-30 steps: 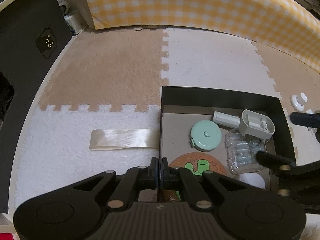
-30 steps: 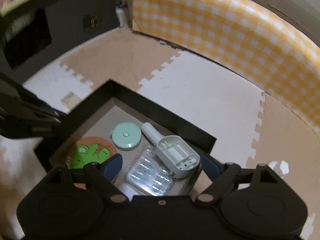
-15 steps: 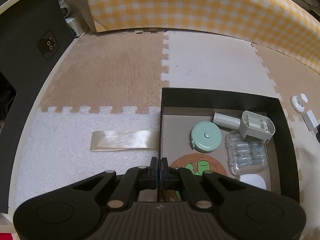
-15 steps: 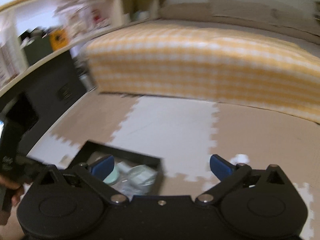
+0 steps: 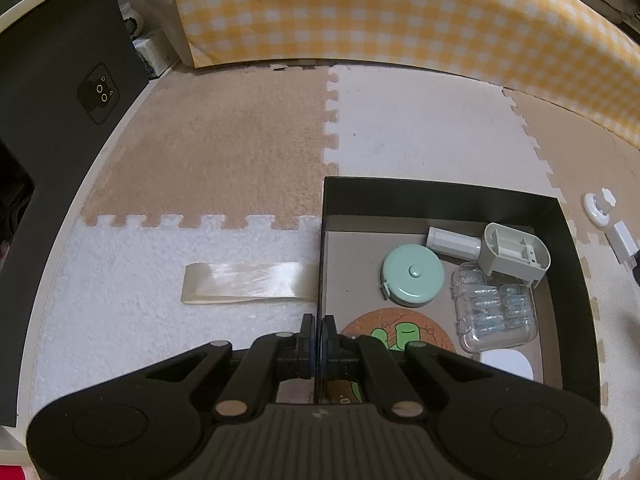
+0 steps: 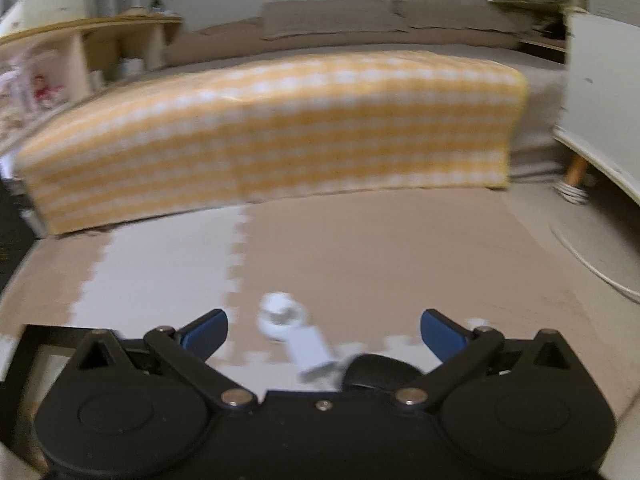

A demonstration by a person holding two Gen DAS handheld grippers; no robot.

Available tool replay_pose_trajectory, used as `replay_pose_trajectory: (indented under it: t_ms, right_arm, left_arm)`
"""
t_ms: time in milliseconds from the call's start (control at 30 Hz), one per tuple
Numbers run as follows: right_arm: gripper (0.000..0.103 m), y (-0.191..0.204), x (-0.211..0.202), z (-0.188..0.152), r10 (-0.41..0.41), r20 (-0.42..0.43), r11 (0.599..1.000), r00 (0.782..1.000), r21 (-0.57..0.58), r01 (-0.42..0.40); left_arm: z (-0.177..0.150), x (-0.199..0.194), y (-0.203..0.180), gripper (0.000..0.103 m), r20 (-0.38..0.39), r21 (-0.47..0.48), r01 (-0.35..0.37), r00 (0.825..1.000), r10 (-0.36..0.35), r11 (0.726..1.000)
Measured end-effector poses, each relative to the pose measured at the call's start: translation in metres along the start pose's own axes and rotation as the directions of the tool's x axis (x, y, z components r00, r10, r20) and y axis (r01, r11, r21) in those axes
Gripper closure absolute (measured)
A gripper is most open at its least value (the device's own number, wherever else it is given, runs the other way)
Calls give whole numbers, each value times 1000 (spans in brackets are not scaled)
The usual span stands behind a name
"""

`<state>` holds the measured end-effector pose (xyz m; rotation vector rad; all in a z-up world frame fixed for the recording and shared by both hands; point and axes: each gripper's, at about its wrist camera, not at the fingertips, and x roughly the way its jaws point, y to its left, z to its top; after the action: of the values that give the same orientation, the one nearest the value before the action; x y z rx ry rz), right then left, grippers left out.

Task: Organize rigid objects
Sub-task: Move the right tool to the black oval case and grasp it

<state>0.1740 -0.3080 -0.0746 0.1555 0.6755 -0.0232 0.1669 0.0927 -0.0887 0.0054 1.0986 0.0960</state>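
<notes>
A black box (image 5: 440,194) sits on the foam mat. It holds a mint tape measure (image 5: 413,275), a grey plastic holder (image 5: 516,254), a clear case (image 5: 490,316), a cork coaster (image 5: 400,334) and a white object (image 5: 506,364). My left gripper (image 5: 319,334) is shut on the box's left wall. My right gripper (image 6: 324,330) is open and empty, above a white round piece (image 6: 278,314), a white block (image 6: 310,350) and a dark object (image 6: 376,370) on the mat. The round piece (image 5: 599,206) and the block (image 5: 622,240) also show right of the box.
A strip of clear tape (image 5: 248,282) lies on the mat left of the box. A yellow checked bed cover (image 5: 400,20) runs along the back. A black cabinet (image 5: 52,120) stands at the left. A white furniture piece (image 6: 604,96) stands at the right.
My right gripper has left the box and swung right, now over the small white pieces on the mat. The left gripper has kept its hold on the box wall.
</notes>
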Motion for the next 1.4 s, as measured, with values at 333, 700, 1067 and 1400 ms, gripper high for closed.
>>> replay_pose_trajectory:
  t_ms: [333,700,1067,1400]
  right_arm:
    - [0,-39,49,-23,-91,-180,994,979,51,101]
    - [0,-40,88,-37,-173,-290,955,941,185,233]
    - [1,-30,106,-35,-228,-332,877,915,338,341]
    - [22,-20,104,-31,-210,-334,889,919,326,322]
  left_arm:
    - [0,-1,0,101,-1,0,0,1000,0,1000]
    - [0,0,1,101,-1,-2,1,1000,-1,1000]
    - [0,0,1,101,-1,-3,1,1000,-1,1000]
    - [0,0,1,101,-1,-3,2,1000,-2,1000]
